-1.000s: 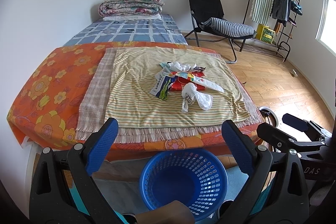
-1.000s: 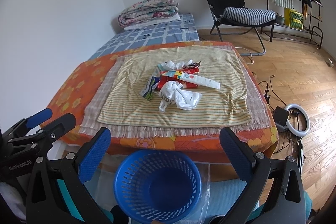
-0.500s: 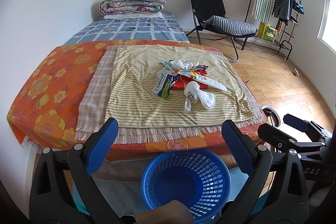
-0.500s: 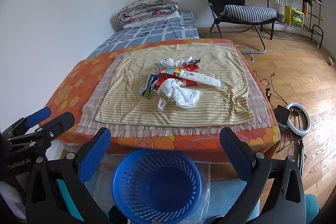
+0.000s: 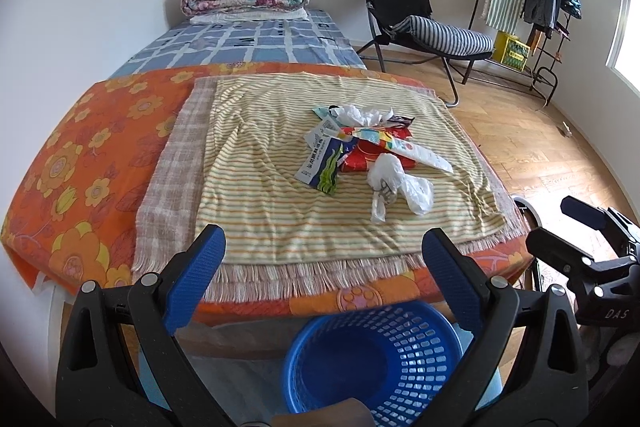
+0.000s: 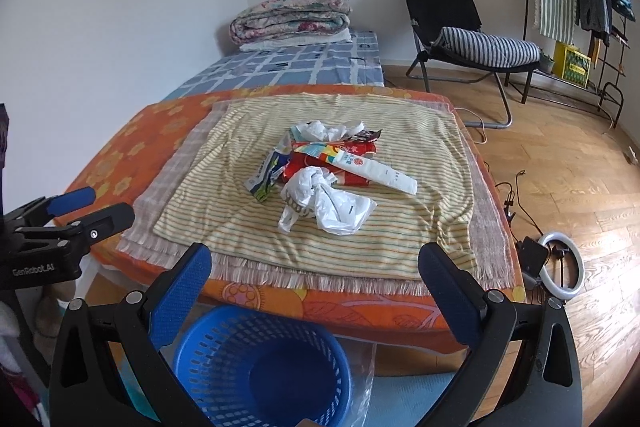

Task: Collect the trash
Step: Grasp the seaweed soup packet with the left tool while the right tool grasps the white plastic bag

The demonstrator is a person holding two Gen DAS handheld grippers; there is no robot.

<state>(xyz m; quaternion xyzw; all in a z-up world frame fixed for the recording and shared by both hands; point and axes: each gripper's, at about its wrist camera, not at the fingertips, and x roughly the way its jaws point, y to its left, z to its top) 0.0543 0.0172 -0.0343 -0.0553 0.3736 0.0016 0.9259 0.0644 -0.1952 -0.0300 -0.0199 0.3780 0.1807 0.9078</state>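
1. Bedroom; bed [image 5: 72,163] under a striped cloth [image 6: 400,227], trash pile [image 6: 328,171] mid-cloth
2. Blue basket [image 6: 208,359] on floor below, still without trash
3. Left gripper [image 5: 322,275] and right gripper [image 6: 314,283]: jaws apart, holding nothing
4. Crumpled white bag [image 6: 326,203] straight ahead, nearer the right; long white tube [image 6: 376,171] lying crosswise

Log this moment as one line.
left gripper: open, empty | right gripper: open, empty | trash: on bed | basket: empty

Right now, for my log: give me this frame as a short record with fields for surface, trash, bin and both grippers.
surface: striped cloth on an orange floral cover
trash: wrappers and a white bag piled mid-cloth; none collected
bin: blue basket on the floor by the near edge, looks empty
left gripper: open, holding nothing
right gripper: open, holding nothing
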